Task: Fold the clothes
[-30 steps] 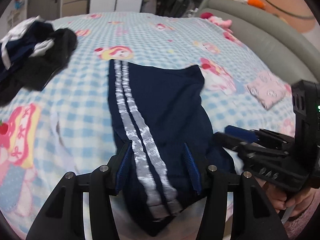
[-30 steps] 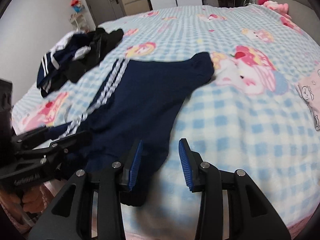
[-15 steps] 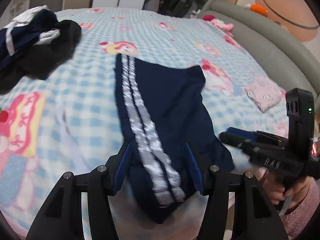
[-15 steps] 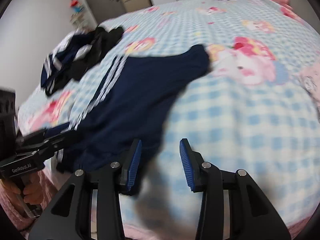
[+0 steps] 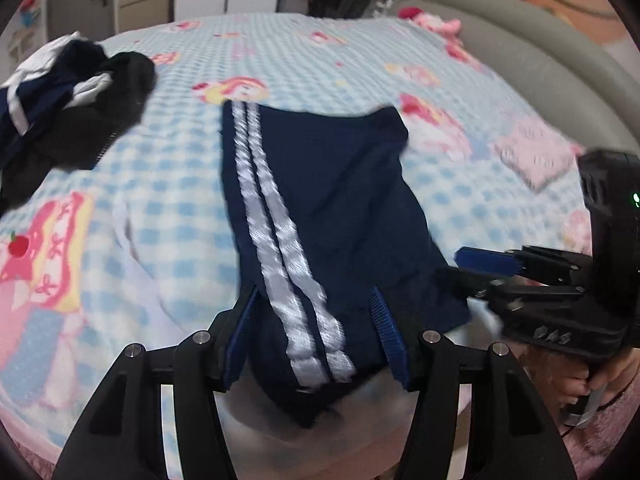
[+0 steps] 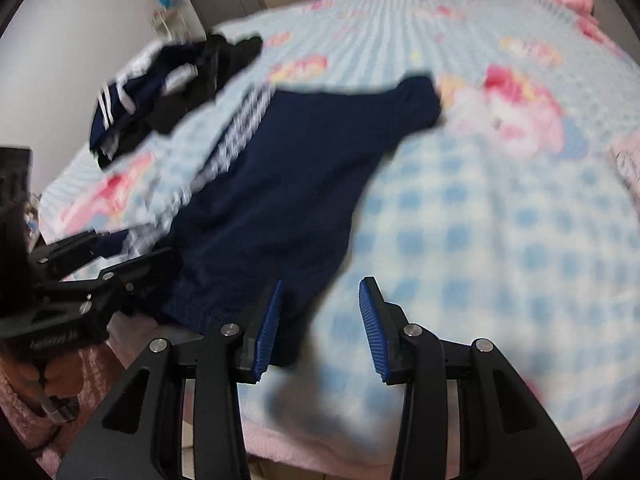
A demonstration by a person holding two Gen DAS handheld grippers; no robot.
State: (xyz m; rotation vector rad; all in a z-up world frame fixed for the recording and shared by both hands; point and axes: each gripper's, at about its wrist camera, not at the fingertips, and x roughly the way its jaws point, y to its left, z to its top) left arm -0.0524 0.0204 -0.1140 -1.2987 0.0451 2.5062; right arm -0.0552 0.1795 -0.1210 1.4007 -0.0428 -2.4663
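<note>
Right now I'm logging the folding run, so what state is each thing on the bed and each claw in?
Navy striped garment: spread flat, near end draped over the bed edge.
Dark clothes pile: crumpled, unfolded.
Pink cloth: folded flat, lying apart.
Left claw: open, straddling the garment's striped end.
Right claw: open, garment edge beside its left finger.

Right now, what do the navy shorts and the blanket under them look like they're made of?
Navy shorts: thin, limp knit, likely synthetic sportswear; matte, with two shiny, satin-like white side stripes. Checked blanket: soft fleece or plush by its fuzzy, matte nap, with printed pink cartoon figures. Both are guesses from looks; the view is blurred.
</note>
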